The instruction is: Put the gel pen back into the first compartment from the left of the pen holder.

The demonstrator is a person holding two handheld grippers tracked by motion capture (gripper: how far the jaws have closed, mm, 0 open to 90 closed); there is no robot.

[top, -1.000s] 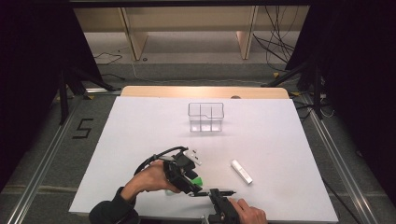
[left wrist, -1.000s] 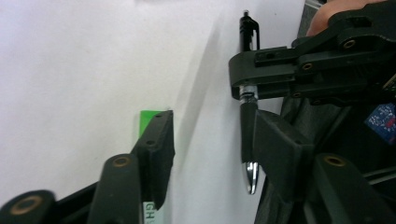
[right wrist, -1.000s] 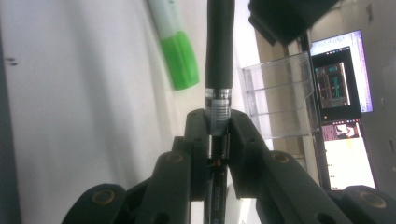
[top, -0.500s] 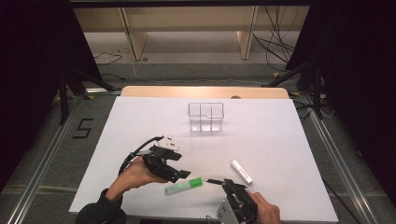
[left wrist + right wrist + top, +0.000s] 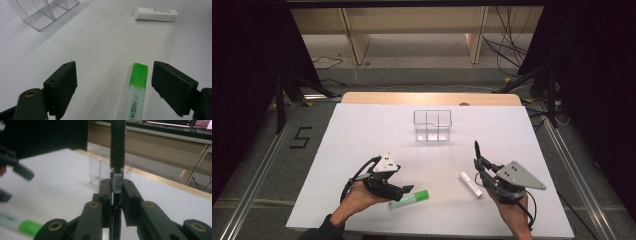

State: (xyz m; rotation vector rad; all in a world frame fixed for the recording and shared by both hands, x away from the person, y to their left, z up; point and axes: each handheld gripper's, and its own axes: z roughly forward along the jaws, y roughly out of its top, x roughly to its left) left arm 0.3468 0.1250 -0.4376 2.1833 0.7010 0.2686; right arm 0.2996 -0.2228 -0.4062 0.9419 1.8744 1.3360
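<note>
At lower right of the high view, the right gripper (image 5: 479,159) carries a black pen (image 5: 476,148); its own view confirms jaws clamped on the barrel. Lower left, the left gripper (image 5: 113,86) stands wide, astride a green highlighter (image 5: 136,90) lying on the surface (image 5: 362,130).

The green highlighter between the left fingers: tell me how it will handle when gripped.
The green highlighter looks like rigid plastic, so it should stay stiff. Its smooth barrel may slip. It lies flat between the open left gripper fingers, and its flattish cap suggests little rolling.
</note>
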